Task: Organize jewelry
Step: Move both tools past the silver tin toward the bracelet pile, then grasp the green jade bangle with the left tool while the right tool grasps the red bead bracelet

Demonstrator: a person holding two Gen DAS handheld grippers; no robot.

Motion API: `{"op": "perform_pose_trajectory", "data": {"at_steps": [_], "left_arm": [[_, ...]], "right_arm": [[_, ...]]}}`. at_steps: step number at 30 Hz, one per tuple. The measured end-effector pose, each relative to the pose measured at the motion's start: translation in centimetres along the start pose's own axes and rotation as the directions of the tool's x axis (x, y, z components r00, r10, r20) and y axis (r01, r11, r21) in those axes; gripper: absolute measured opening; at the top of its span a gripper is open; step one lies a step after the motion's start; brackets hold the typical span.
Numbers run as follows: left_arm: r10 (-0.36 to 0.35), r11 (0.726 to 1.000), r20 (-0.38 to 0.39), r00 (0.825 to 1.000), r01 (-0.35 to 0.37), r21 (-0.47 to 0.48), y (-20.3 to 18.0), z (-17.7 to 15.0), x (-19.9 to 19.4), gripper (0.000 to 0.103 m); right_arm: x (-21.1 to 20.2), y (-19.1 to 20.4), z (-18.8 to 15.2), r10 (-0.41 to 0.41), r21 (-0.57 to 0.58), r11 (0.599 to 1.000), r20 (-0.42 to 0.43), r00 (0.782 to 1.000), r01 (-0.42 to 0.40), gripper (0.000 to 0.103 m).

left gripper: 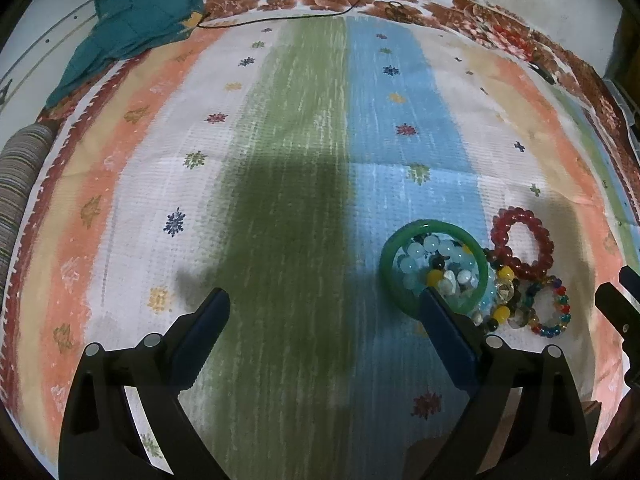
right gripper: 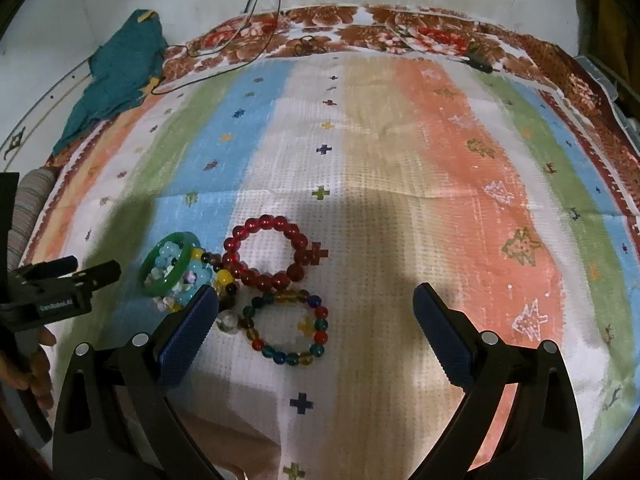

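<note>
A pile of bracelets lies on a striped cloth (left gripper: 280, 160). A green bangle (left gripper: 434, 229) rests tilted over pale blue and mixed beads (left gripper: 436, 260). A red bead bracelet (left gripper: 522, 244) and a multicoloured bead bracelet (left gripper: 554, 308) lie beside it. In the right wrist view the green bangle (right gripper: 170, 266), red bracelet (right gripper: 266, 252) and multicoloured bracelet (right gripper: 288, 328) lie ahead. My left gripper (left gripper: 324, 304) is open and empty, its right finger just in front of the bangle. My right gripper (right gripper: 316, 300) is open and empty, spanning the multicoloured bracelet.
A teal cloth (left gripper: 132, 20) lies bunched at the far left corner. Thin wires (left gripper: 304, 12) cross the floral border at the back. A striped roll (left gripper: 16, 176) sits at the left edge. The left gripper (right gripper: 60, 280) shows in the right wrist view.
</note>
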State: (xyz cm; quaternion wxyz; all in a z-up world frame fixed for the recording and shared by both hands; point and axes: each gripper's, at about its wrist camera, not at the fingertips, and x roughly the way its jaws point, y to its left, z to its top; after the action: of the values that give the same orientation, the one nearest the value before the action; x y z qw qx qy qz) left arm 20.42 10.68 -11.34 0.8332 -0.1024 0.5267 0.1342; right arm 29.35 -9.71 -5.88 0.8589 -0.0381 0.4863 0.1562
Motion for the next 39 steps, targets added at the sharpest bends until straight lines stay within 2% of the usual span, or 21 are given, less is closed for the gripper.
{"op": "perform_pose_trajectory", "data": {"at_steps": [15,16,18,23,26,28,29,32,33,34,36,39], "left_arm": [[0.011,0.999,-0.033,0.999,-0.010,0.049,-0.4,1.0,3.7,0.089],[0.010,0.998,-0.031,0.999,-0.008,0.055,-0.4,1.0,3.8,0.089],[0.011,0.997,-0.025,1.000,-0.010,0.070,-0.5,1.0,3.9,0.088],[0.027,0.996,-0.014,1.000,-0.026,0.091,-0.6,0.7,4.2,0.082],[0.011,0.994,-0.013,1.000,-0.009,0.106,-0.7,0.5,4.2,0.067],[0.021,0.992,-0.005,1.000,-0.020,0.123,-0.9,0.6,4.2,0.046],[0.018,0.992,-0.003,1.000,-0.017,0.126,-1.0,0.6,4.1,0.041],[0.007,0.992,-0.004,1.000,-0.006,0.128,-1.0,0.6,4.1,0.020],[0.008,0.992,-0.005,1.000,-0.008,0.130,-1.0,0.6,4.1,0.011],[0.013,0.991,-0.006,1.000,-0.012,0.130,-1.0,0.6,4.2,0.007],[0.004,0.993,-0.006,1.000,-0.003,0.121,-0.8,0.7,4.1,0.007],[-0.001,0.994,-0.007,1.000,0.001,0.112,-0.6,0.8,3.9,0.007]], "right_arm": [[4.3,-0.2,0.9,-0.017,0.003,1.000,-0.072,0.997,0.017,0.098],[4.5,-0.2,0.9,-0.017,0.005,1.000,-0.076,0.997,0.017,0.097],[5.0,-0.2,1.0,-0.015,0.002,1.000,-0.086,0.996,0.016,0.085],[6.2,-0.2,1.2,-0.007,0.008,1.000,-0.108,0.994,0.008,0.075],[6.9,-0.2,1.3,0.003,0.013,1.000,-0.112,0.994,-0.002,0.074],[7.1,-0.3,1.3,0.013,0.021,1.000,-0.114,0.993,-0.010,0.071],[7.1,-0.2,1.3,0.010,0.010,1.000,-0.111,0.994,-0.008,0.068],[7.1,0.1,1.4,0.017,-0.010,1.000,-0.108,0.994,-0.019,0.049],[7.2,0.1,1.4,0.014,-0.014,1.000,-0.107,0.994,-0.015,0.038],[7.2,0.2,1.4,0.020,-0.017,1.000,-0.109,0.994,-0.022,0.030],[7.3,0.2,1.3,0.044,-0.020,0.999,-0.113,0.993,-0.047,0.020],[7.2,0.3,1.2,0.042,-0.029,0.999,-0.108,0.993,-0.046,0.019]]}}
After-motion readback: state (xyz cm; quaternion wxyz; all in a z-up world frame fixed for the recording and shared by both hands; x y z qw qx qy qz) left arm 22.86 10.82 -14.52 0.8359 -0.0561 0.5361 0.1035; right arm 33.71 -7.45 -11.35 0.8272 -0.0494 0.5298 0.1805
